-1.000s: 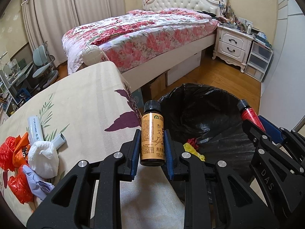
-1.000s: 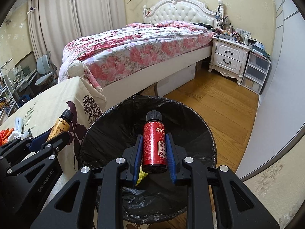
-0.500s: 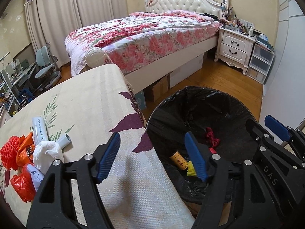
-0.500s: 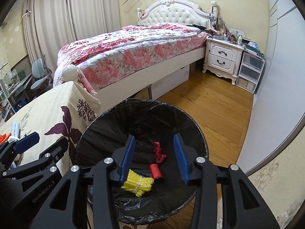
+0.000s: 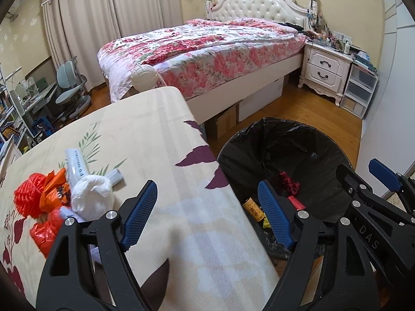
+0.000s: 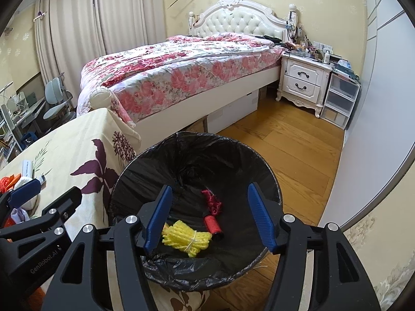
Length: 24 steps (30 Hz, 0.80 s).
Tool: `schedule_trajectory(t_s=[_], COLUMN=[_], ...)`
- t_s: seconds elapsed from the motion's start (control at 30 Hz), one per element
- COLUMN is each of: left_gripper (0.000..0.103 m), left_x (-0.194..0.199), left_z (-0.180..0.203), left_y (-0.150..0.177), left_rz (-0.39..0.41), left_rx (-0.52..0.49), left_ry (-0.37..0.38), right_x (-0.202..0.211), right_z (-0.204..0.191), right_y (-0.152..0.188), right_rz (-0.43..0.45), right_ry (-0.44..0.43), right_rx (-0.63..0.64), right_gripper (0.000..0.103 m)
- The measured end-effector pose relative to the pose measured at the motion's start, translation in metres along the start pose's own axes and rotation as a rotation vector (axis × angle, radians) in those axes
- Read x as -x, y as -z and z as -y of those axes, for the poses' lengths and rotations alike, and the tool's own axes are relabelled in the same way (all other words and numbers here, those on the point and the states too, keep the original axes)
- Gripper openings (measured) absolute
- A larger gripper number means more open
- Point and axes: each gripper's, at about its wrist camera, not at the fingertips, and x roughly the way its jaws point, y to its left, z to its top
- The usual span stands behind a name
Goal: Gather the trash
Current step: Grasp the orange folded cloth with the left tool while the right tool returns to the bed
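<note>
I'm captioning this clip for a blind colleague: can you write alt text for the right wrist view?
The right gripper hangs open and empty above a black-lined trash bin holding a red bottle, a yellow cord bundle and a red fabric scrap. The left gripper shows at the left over a floral tablecloth; a floral bed stands behind.

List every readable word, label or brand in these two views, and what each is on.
"DAS": on the right gripper, seen in the left wrist view.
"GenRobot.AI": on the left gripper, seen in the right wrist view.
Amber bottle in the trash bin: label print too small to read.
White tube on the table: print too blurred.
</note>
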Motion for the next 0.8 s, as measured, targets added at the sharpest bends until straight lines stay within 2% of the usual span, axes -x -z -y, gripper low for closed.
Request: schedule_trajectory(t_s=[0.57, 0.8], left_gripper=[0.078, 0.078], left_x=[0.044, 0.063], left_z=[-0.042, -0.071], left_y=[0.041, 0.058], left_rz=[-0.005, -0.006], left_rx=[0.058, 0.101], left_ry=[-0.059, -0.094], right_x=[0.029, 0.042], right_z=[-0.031, -0.051], right_y=[0.027, 0.034], right_rz=[-0.029, -0.028], right_ry=[-0.072, -0.114], right_rx=[0.058, 0.09], right_gripper=[0.06, 0.06])
